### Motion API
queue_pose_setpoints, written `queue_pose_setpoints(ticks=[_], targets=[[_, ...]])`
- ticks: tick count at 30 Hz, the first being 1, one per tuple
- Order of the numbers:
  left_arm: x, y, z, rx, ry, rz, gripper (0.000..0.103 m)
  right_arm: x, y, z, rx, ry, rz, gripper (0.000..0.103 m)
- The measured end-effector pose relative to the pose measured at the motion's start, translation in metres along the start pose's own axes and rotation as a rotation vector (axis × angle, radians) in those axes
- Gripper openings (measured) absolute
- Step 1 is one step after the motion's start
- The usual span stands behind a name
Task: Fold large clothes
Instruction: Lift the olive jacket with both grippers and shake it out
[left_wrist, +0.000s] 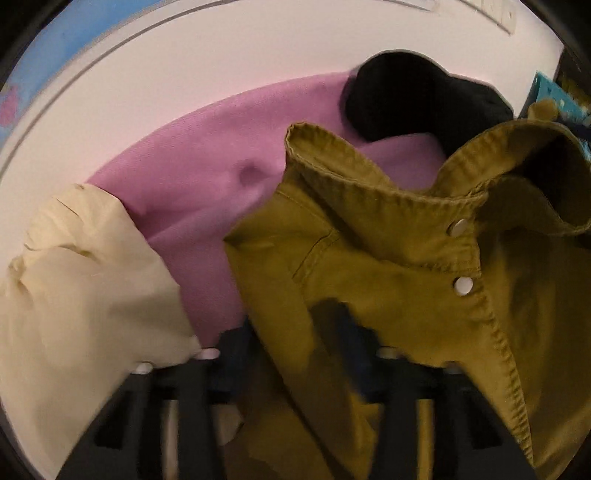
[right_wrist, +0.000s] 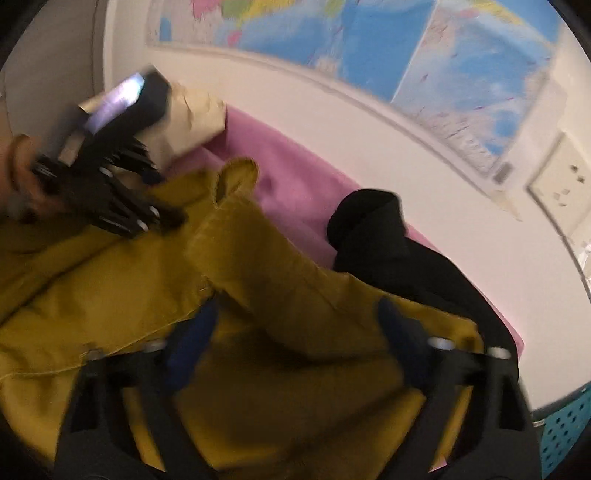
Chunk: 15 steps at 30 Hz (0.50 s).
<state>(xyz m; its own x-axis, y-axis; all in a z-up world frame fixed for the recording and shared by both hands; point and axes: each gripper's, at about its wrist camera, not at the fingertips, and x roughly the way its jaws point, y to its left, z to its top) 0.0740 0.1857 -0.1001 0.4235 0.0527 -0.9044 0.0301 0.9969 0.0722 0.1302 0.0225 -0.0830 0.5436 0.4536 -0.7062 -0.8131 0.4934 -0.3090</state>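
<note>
The cream garment (left_wrist: 85, 280) lies bunched at the left, its edge touching the left tongs (left_wrist: 291, 332). Those tongs sit in the mustard shirt (left_wrist: 388, 266), near its collar and snap placket; cloth lies between the fingers, but blur hides whether the pads press it, so I cannot tell their state. A good grab here takes one layer at the shoulder seam, not the collar roll.

The shirt lies crumpled on the pink cloth (left_wrist: 207, 155), which covers the white worktop (left_wrist: 184, 59). To the right, the right tongs (right_wrist: 295, 332) stand apart above a raised fold of the shirt, gripping nothing; they probably want the opposite shoulder, so the shirt can be lifted and spread.

The black garment (right_wrist: 373, 236) lies against the shirt's right side and may drag along.
</note>
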Motion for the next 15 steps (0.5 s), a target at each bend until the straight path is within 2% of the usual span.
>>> queue_pose_setpoints(ticks=[1,2,3,4,8,10,13,15], targets=[[-0.002,0.003,0.000,-0.011,-0.007,0.050,0.004,0.011,-0.005,0.003,0.038,0.024,0.021,0.029],[-0.004,0.007,0.001,-0.030,-0.014,0.056,0.003,0.016,-0.012,0.006,0.081,0.038,0.035,0.020],[-0.012,0.013,0.000,-0.060,-0.044,0.029,0.003,0.018,-0.022,0.009,0.136,0.032,0.070,0.011],[-0.021,0.019,0.000,-0.082,-0.073,0.020,0.003,0.015,-0.029,0.011,0.172,0.006,0.089,0.010],[-0.074,0.045,0.006,-0.169,-0.232,0.044,0.002,-0.030,-0.071,0.033,0.330,-0.202,0.093,0.009],[-0.098,0.058,0.010,-0.221,-0.300,0.034,0.002,-0.038,-0.084,0.045,0.374,-0.246,0.079,0.009],[-0.108,0.066,0.018,-0.242,-0.351,0.077,0.003,-0.023,-0.098,0.054,0.448,-0.237,0.100,0.009],[-0.086,0.066,0.024,-0.230,-0.304,0.097,0.004,0.009,-0.094,0.054,0.446,-0.153,0.071,0.010]])
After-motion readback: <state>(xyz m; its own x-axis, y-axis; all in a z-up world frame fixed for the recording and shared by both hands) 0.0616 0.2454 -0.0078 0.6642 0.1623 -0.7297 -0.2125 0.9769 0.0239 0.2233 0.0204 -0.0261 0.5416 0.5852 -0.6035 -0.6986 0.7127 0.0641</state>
